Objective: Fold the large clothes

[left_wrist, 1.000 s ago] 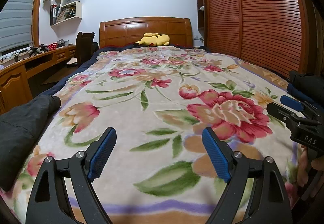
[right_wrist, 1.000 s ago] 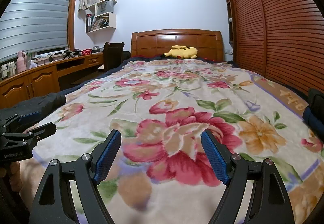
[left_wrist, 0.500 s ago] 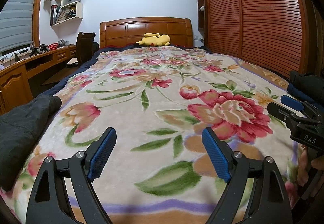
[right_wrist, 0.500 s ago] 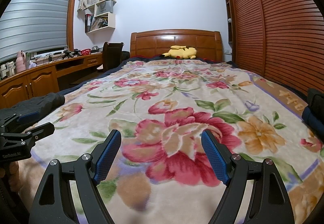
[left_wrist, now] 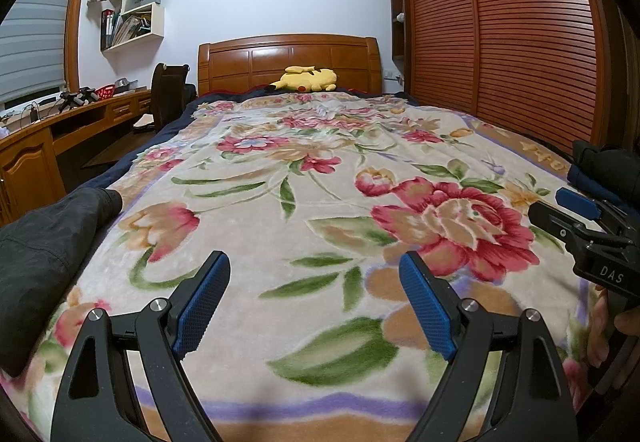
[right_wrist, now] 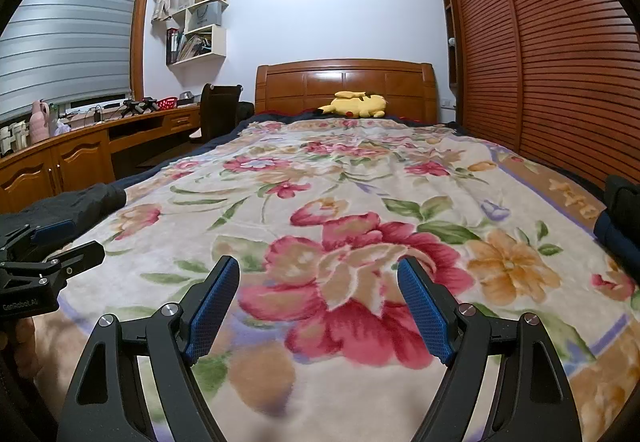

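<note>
A dark grey-black garment (left_wrist: 44, 246) lies heaped on the left edge of the bed; it also shows in the right wrist view (right_wrist: 76, 204). A dark navy and black garment (left_wrist: 604, 166) lies at the right edge, also in the right wrist view (right_wrist: 618, 220). My left gripper (left_wrist: 314, 278) is open and empty above the floral blanket (left_wrist: 320, 202), to the right of the dark garment. My right gripper (right_wrist: 318, 280) is open and empty over the blanket's big red flower (right_wrist: 352, 282). Each gripper shows at the edge of the other's view.
A yellow plush toy (left_wrist: 306, 79) lies by the wooden headboard (left_wrist: 288, 58). A slatted wardrobe (left_wrist: 500, 26) runs along the right side. A wooden desk (right_wrist: 80, 150) and a chair (right_wrist: 218, 110) stand on the left under a shelf (right_wrist: 198, 38).
</note>
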The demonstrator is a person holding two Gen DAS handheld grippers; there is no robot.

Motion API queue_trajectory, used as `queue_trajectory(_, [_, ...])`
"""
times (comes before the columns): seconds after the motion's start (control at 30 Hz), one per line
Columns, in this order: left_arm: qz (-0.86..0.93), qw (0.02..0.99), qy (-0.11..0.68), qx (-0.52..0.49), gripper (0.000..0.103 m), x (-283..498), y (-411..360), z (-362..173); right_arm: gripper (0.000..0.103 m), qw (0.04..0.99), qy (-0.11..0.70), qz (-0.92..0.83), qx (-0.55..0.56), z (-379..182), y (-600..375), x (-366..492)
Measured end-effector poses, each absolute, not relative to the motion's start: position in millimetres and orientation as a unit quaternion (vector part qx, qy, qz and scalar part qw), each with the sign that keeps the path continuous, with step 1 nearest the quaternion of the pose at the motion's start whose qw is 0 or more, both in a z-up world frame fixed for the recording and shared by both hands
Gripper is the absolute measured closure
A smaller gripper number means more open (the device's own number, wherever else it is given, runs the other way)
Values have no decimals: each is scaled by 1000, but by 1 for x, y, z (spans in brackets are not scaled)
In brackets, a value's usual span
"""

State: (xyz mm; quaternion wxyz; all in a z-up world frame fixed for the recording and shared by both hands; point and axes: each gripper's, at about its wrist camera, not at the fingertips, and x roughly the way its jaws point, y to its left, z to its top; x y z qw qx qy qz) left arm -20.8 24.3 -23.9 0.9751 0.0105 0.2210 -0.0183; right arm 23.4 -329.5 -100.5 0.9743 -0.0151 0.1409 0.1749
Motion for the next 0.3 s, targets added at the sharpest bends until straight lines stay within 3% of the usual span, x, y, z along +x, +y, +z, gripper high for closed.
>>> queue_trajectory(0.3, [-18,975,221,11,16,-21,25,-24,20,974,140,175,-15,-101,-330,23])
